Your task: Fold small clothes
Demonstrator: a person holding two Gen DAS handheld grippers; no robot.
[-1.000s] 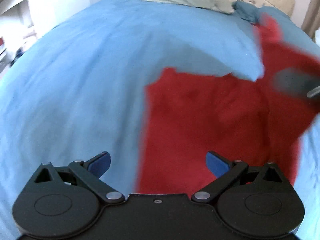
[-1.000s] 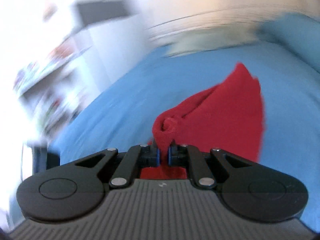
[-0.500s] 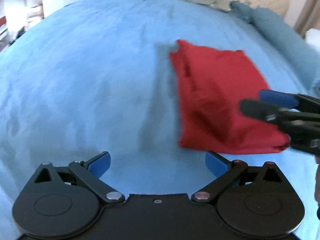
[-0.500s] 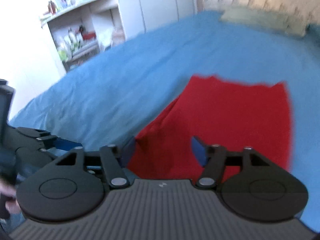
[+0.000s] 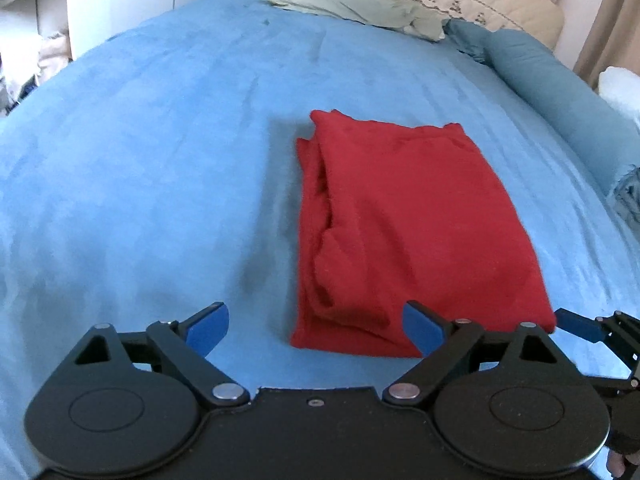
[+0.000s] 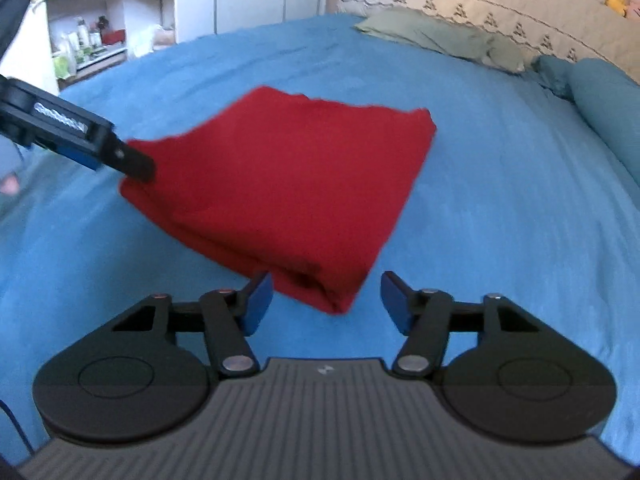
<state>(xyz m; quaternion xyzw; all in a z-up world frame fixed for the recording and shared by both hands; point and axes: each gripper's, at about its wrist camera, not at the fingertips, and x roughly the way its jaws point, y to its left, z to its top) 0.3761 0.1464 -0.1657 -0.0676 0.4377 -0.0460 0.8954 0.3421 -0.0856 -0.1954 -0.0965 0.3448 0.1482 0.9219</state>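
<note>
Left wrist: left gripper (image 5: 316, 330) jaws wide, empty. Folded red garment (image 5: 404, 232) mid-frame on blue bedspread (image 5: 152, 160).
Right wrist: right gripper (image 6: 326, 300) jaws wide, garment corner between them. No legible writing.

The left gripper (image 5: 316, 330) sits at the bottom of its frame, jaws spread wide. The right gripper (image 6: 326, 300) sits low in its own view, jaws likewise parted, gripping nothing.
</note>
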